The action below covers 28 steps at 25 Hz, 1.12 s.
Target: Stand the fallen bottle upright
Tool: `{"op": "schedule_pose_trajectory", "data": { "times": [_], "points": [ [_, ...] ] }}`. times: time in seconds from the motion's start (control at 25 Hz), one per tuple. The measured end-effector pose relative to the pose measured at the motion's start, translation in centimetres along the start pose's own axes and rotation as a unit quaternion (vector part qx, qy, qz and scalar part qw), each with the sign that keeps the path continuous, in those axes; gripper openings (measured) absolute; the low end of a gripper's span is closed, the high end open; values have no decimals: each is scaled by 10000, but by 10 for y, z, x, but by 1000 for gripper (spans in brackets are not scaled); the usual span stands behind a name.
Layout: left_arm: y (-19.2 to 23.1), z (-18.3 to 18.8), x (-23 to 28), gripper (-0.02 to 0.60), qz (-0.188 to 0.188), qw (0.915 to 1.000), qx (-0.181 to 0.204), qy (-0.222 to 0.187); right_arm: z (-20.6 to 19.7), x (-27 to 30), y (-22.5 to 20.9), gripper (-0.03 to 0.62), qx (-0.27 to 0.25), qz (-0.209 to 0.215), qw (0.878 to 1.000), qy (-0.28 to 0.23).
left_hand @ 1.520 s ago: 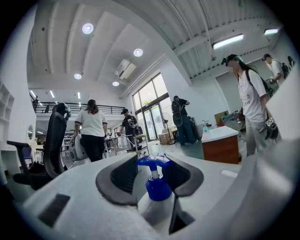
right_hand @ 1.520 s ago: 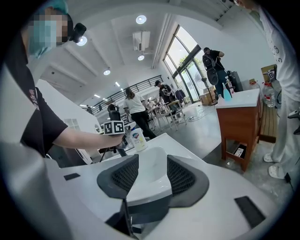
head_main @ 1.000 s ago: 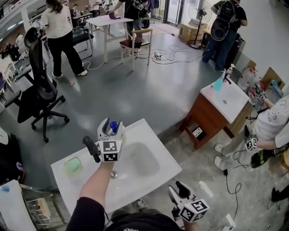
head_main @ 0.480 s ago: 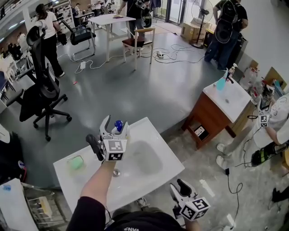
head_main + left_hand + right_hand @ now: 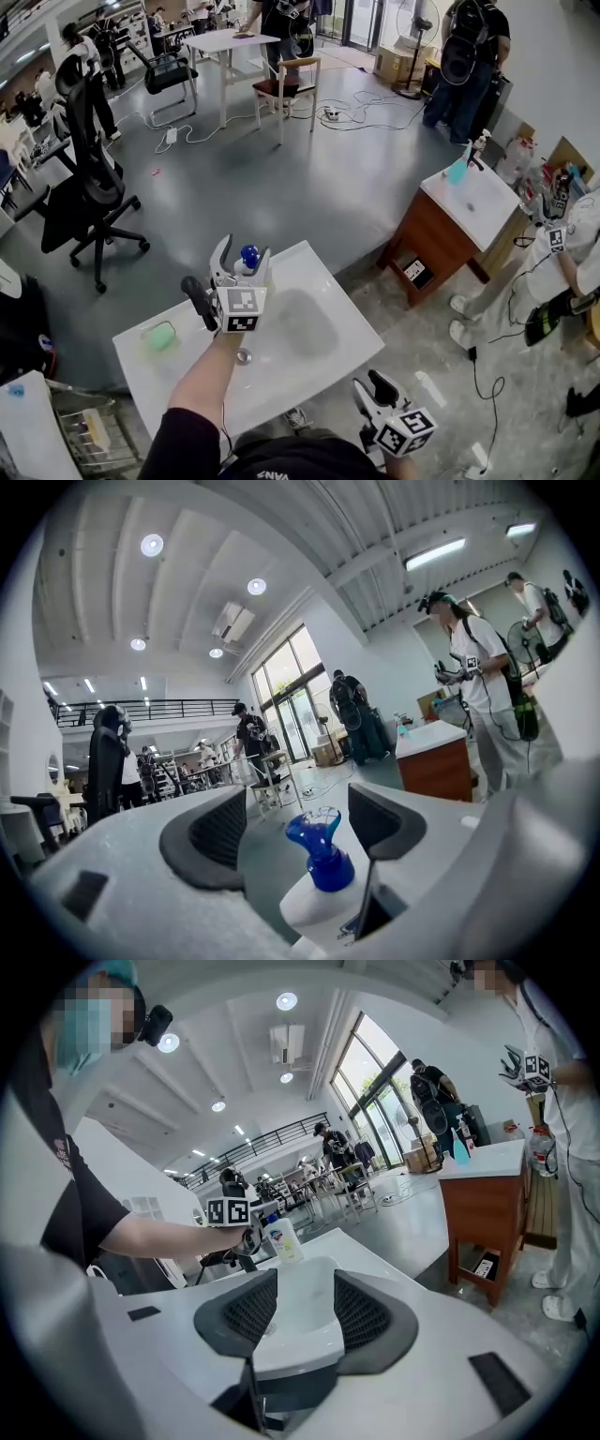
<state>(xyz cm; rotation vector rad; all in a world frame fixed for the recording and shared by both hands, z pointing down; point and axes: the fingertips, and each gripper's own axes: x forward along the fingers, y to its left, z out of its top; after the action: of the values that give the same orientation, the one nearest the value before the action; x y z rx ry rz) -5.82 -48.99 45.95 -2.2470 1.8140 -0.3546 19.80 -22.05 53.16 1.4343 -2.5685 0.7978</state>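
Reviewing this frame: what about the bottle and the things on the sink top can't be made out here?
- Base of the bottle: in the head view it is hidden behind the left gripper, whose jaws have just been opening around it; in the left gripper view that gripper's own body covers it.
- Its label: too small to read in the right gripper view.
- Green thing on the sink top: too small and blurred in the head view to name.

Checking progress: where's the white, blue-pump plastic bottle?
Head view: bottle upright on the white basin's far rim, between the left gripper's jaws, just opened.
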Motion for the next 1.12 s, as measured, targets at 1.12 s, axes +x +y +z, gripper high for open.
{"op": "schedule_pose_trajectory", "data": {
  "times": [1.12],
  "points": [
    [-28, 60, -185, 234, -1361, 9852, -821, -647, -16, 11, 101, 176, -314, 709, 9970, -25]
  ]
}}
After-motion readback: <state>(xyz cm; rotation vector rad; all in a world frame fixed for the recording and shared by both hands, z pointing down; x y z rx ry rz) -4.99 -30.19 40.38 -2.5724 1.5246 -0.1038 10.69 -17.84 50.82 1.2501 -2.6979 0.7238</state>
